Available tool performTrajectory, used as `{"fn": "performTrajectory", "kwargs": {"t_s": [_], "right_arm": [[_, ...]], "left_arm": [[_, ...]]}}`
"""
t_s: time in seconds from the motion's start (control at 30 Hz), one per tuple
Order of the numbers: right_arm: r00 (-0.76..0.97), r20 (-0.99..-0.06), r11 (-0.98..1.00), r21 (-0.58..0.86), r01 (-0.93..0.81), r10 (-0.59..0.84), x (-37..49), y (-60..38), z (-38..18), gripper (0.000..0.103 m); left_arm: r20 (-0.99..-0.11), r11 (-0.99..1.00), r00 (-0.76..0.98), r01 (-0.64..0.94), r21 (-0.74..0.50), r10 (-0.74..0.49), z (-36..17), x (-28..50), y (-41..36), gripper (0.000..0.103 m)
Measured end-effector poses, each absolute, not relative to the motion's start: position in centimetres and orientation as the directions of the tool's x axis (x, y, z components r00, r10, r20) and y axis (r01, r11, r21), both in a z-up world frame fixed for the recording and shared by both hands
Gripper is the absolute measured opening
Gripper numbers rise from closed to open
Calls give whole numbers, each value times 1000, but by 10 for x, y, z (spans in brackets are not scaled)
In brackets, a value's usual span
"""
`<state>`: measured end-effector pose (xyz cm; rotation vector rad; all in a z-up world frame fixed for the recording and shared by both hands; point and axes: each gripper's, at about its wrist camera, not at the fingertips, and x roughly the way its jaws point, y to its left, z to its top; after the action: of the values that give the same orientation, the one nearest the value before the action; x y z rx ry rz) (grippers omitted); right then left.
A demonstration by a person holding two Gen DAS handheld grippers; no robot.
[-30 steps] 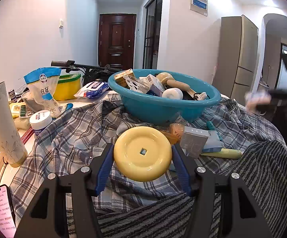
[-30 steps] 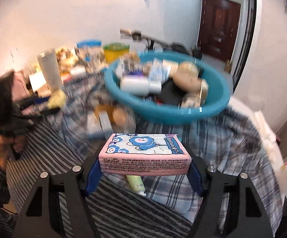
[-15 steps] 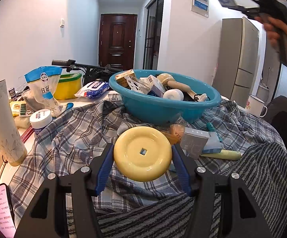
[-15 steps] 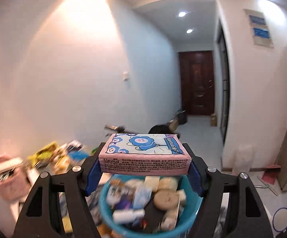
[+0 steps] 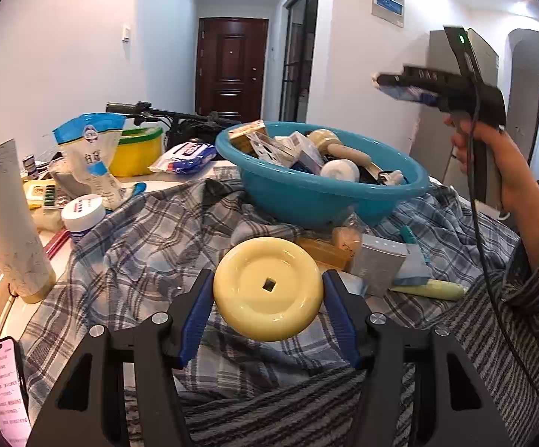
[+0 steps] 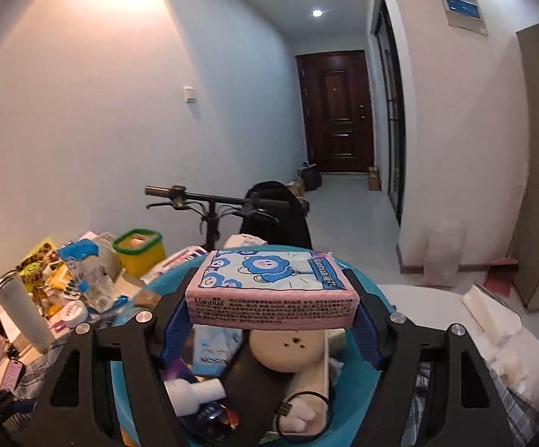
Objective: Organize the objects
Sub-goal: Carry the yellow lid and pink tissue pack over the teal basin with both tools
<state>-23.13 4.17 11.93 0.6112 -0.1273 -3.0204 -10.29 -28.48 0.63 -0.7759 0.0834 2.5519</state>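
Clamping a pale yellow disc (image 5: pixel 268 288) between its blue pads, the left gripper (image 5: pixel 267 307) holds it above the plaid cloth (image 5: pixel 150 246) on the table, just in front of the blue basin (image 5: pixel 325 195). The right gripper (image 6: pixel 273 311) has its jaws pressed on both ends of a pink tissue pack (image 6: pixel 273 292), held in the air directly over the basin, which is filled with bottles and boxes. From the left wrist view, the person's right hand (image 5: pixel 481 156) is raised beside the basin.
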Motion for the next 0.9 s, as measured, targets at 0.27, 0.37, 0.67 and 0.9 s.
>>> {"fn": "performTrajectory", "kwargs": {"t_s": [0.27, 0.37, 0.67, 0.9], "right_arm": [[-895, -429, -991, 100, 90, -125, -243, 33, 102, 71], [-888, -434, -988, 89, 123, -150, -242, 25, 103, 71], [-905, -377, -977, 154, 150, -198, -224, 45, 112, 71], [-903, -374, -975, 141, 170, -211, -221, 43, 115, 71]], "left_arm": [[-523, -915, -767, -399, -65, 372, 30, -101, -281, 61], [-500, -901, -754, -405, -159, 427, 65, -109, -273, 61], [-374, -928, -854, -369, -56, 362, 155, -155, -202, 61], [-365, -917, -844, -388, -94, 394, 153, -198, -149, 61]]}}
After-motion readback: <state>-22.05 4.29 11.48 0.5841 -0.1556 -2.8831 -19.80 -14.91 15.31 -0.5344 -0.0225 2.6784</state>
